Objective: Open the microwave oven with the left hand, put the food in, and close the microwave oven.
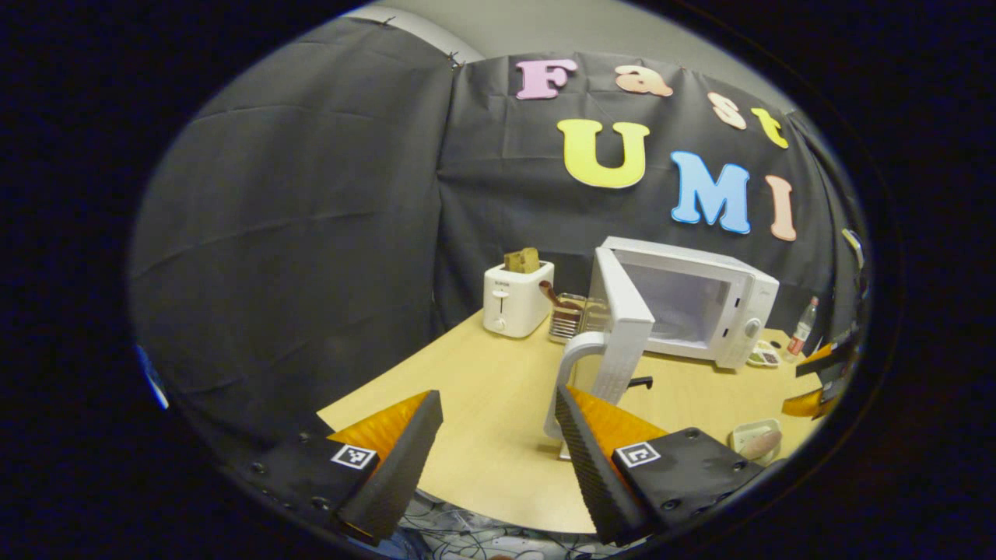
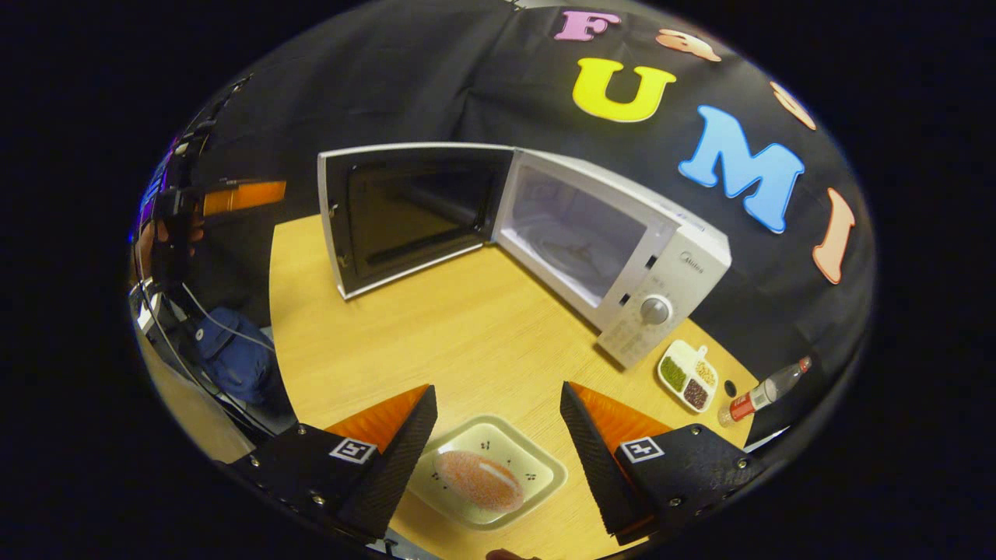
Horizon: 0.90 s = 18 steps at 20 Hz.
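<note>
Both tongs [image 1: 498, 459] [image 2: 498, 459] wide apart, empty; microwave [image 2: 622, 249] door [image 2: 405, 218] swung open, plated food [image 2: 478, 480] before it, probably bread.

The white microwave oven [image 2: 615, 249] with its door swung open carries a small grey brand word on the top of its control panel, above the round silver dial [image 2: 655, 310]; it looks like "Midea", though the letters are too small to be sure. Fine print around the dial is unreadable. Square black-and-white coded markers sit on the right gripper [image 2: 498, 451] and the left gripper [image 1: 498, 447], one per finger mount. The white two-slot toaster [image 1: 517, 298] bears a tiny, illegible mark.
</note>
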Each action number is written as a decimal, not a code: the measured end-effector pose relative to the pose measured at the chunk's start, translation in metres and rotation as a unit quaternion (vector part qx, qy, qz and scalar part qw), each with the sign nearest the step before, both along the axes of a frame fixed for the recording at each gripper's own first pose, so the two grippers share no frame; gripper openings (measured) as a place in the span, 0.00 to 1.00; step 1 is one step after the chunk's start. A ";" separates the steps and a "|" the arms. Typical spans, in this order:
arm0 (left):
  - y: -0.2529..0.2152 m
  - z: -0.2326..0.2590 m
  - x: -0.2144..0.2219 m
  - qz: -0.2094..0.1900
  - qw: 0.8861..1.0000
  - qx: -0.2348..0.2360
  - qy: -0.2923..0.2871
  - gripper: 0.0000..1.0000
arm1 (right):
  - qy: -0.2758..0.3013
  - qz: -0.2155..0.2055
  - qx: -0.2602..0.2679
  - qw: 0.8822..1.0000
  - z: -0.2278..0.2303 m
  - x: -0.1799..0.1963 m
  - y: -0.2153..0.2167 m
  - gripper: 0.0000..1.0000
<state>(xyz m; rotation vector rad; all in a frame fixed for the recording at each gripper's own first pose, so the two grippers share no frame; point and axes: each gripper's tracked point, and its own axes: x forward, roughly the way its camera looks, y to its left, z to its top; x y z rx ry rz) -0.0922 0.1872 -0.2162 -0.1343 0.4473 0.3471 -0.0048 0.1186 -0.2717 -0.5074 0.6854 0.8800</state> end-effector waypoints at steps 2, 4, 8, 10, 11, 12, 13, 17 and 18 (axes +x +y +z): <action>-0.001 0.017 -0.005 0.005 1.000 0.005 -0.011 0.96 | 0.038 0.023 -0.027 0.999 -0.024 -0.012 -0.008 0.98; -0.001 0.029 -0.006 0.011 1.000 0.014 -0.021 0.96 | 0.060 0.041 -0.052 0.996 -0.043 -0.017 -0.019 0.98; 0.004 0.039 -0.012 0.019 0.999 0.044 -0.021 0.96 | 0.102 0.065 -0.091 0.989 -0.075 -0.029 -0.037 0.98; 0.004 0.039 -0.013 0.022 0.999 0.047 -0.017 0.96 | 0.114 0.076 -0.107 0.985 -0.087 -0.033 -0.041 0.97; 0.004 0.040 -0.013 0.024 0.998 0.047 -0.017 0.96 | 0.112 0.081 -0.116 0.984 -0.091 -0.034 -0.043 0.97; 0.002 0.041 -0.016 0.026 0.998 0.046 -0.018 0.96 | 0.104 0.089 -0.123 0.983 -0.092 -0.032 -0.044 0.97; 0.000 0.042 -0.016 0.028 0.998 0.044 -0.019 0.96 | 0.096 0.096 -0.130 0.982 -0.094 -0.031 -0.045 0.97; -0.005 0.043 -0.016 0.029 0.998 0.043 -0.021 0.96 | 0.076 0.105 -0.152 0.980 -0.104 -0.024 -0.048 0.89; -0.007 0.043 -0.016 0.028 0.998 0.045 -0.023 0.98 | 0.071 0.104 -0.154 0.980 -0.103 -0.022 -0.048 0.85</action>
